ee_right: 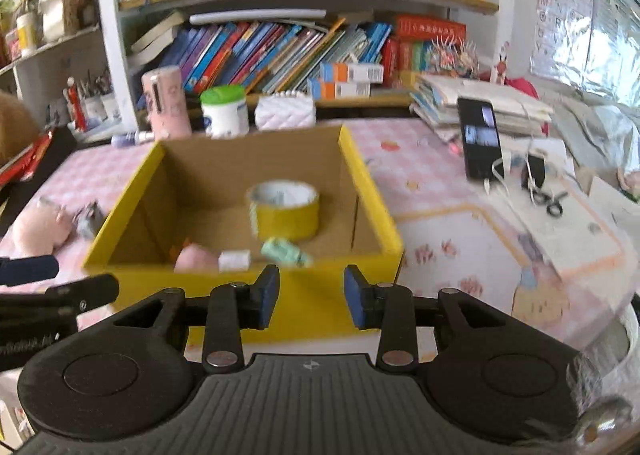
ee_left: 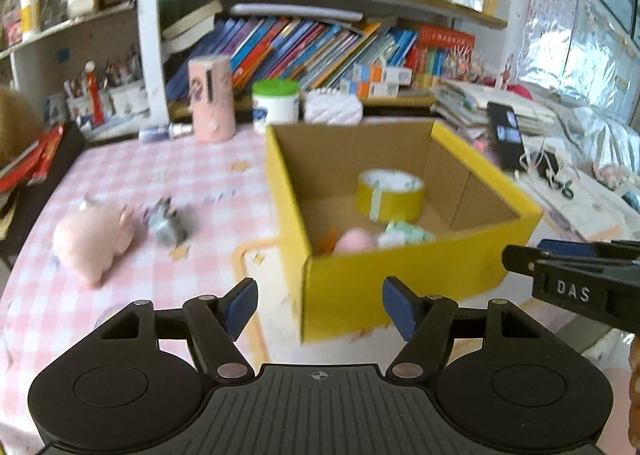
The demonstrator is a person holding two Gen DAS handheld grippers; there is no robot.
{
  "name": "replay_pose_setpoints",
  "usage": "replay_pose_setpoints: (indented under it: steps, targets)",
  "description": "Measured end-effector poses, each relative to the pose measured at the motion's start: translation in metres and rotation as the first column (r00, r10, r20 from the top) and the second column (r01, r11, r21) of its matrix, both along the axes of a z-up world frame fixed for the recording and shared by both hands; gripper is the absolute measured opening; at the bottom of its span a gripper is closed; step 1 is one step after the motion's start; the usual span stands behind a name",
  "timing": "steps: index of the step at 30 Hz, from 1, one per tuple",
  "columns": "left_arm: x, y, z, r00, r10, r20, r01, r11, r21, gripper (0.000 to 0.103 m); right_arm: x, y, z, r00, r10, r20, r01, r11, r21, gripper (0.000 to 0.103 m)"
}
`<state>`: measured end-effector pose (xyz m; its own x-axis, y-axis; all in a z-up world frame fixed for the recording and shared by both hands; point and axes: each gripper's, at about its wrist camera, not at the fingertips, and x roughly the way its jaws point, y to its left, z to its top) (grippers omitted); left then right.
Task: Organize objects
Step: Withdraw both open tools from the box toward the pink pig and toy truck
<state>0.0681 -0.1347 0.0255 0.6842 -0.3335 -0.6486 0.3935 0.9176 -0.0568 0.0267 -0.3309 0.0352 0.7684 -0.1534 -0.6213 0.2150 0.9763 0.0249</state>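
Note:
A yellow cardboard box (ee_left: 400, 279) (ee_right: 240, 283) stands on the pink checked tablecloth. Inside lie a roll of yellow tape (ee_left: 390, 195) (ee_right: 286, 211), a pink rounded toy (ee_left: 354, 242) (ee_right: 194, 259), a mint-green item (ee_left: 408, 233) (ee_right: 286, 251) and a small white block (ee_right: 234, 259). Left of the box lie a pink plush pig (ee_left: 94, 239) (ee_right: 38, 225) and a small grey toy (ee_left: 168, 221) (ee_right: 90, 221). My left gripper (ee_left: 320, 307) is open and empty before the box's near corner. My right gripper (ee_right: 312, 301) is open and empty at the box's near wall.
Behind the box stand a pink cylinder (ee_left: 212, 99), a green-lidded white jar (ee_left: 276, 101) and a white quilted pouch (ee_left: 334, 107), under bookshelves. To the right are stacked papers, a phone (ee_right: 478, 139), cables and scissors (ee_right: 552, 203).

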Motion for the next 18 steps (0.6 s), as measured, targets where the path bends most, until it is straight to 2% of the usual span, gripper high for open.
replay_pose_setpoints:
  steps: [10,18]
  targets:
    - [-0.031,0.059,-0.014,0.997,0.045,-0.055,-0.044,0.999,0.022,0.072,-0.037,0.061,-0.020,0.998,0.006,-0.062,-0.003,0.999,0.054,0.035]
    - [-0.048,0.108,-0.016,0.992,0.111,-0.057,-0.110,0.994,0.022,0.078,-0.052,0.112,-0.021,0.996,0.050,-0.072,-0.045,0.997,0.058,0.046]
